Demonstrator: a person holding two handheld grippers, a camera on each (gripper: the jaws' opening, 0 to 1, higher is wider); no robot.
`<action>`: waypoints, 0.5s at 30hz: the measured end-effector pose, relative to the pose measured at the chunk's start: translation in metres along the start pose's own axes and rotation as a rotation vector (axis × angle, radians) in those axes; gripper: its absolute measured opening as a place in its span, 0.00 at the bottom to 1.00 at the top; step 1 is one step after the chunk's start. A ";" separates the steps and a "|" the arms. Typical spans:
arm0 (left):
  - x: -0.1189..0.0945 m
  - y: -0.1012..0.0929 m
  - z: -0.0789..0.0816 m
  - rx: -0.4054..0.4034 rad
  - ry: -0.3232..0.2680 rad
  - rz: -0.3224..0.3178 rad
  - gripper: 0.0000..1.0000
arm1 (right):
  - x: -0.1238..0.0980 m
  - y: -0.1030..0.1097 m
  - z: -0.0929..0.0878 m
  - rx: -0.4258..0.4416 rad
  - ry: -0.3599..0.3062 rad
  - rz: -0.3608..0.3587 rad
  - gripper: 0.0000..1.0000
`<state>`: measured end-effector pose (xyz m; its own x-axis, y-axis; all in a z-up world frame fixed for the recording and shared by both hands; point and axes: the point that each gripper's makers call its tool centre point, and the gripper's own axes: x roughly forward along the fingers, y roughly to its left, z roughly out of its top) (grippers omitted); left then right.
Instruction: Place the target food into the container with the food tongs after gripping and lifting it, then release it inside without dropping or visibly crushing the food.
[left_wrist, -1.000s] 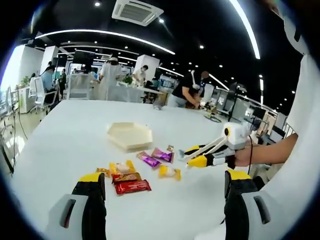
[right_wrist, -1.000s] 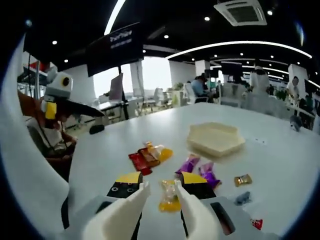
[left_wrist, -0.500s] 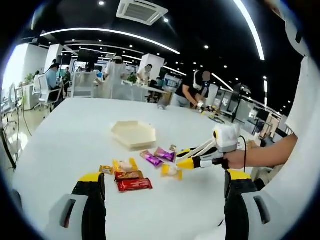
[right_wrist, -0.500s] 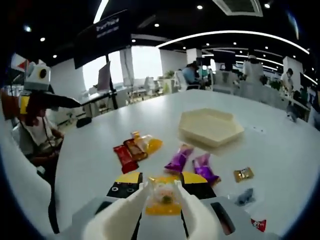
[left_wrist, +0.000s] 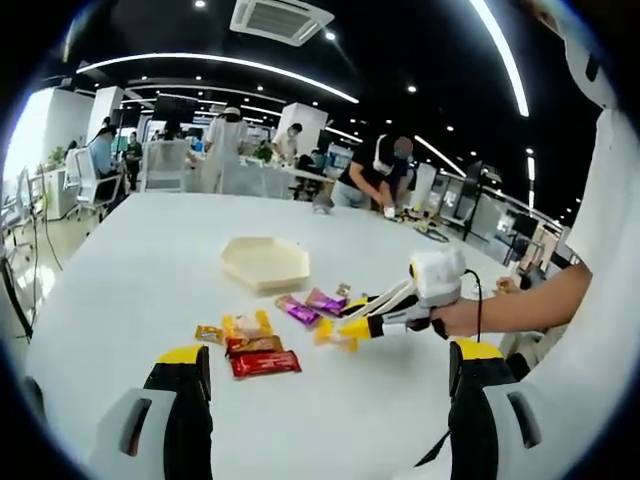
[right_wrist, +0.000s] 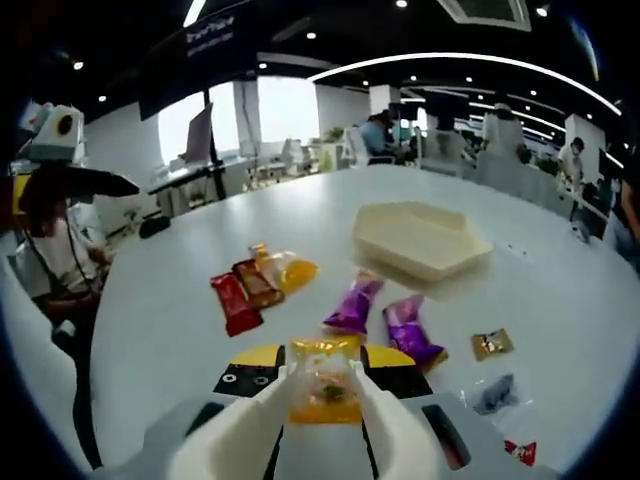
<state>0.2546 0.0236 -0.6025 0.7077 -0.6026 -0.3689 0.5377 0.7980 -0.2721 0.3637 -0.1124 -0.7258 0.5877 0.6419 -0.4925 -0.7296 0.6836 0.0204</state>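
right gripper (right_wrist: 322, 392) now clamped on yellow snack packet (right_wrist: 322, 378) | packet raised off table since 1 s ago | left gripper (left_wrist: 325, 400) wide, idle | next: we carry to hexagonal container (right_wrist: 420, 238)

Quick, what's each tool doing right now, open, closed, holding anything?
Left tool: open, holding nothing.
Right tool: closed on the yellow snack packet, its white tongs pinching it from both sides.

white gripper (left_wrist: 352, 322), yellow-tipped black jaws, white sleeve (left_wrist: 612, 200)
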 end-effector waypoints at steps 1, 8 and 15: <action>0.000 0.001 0.000 -0.007 -0.002 0.005 1.00 | 0.002 -0.001 -0.001 -0.004 0.010 0.000 0.29; -0.004 0.002 -0.006 -0.020 0.005 0.010 0.99 | 0.007 -0.003 -0.001 -0.033 0.017 0.003 0.29; -0.008 0.005 -0.001 -0.022 -0.015 0.030 0.99 | 0.012 -0.003 0.000 -0.080 0.011 0.000 0.28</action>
<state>0.2517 0.0326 -0.6015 0.7303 -0.5780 -0.3640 0.5057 0.8157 -0.2808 0.3726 -0.1067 -0.7322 0.5842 0.6375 -0.5022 -0.7552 0.6537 -0.0487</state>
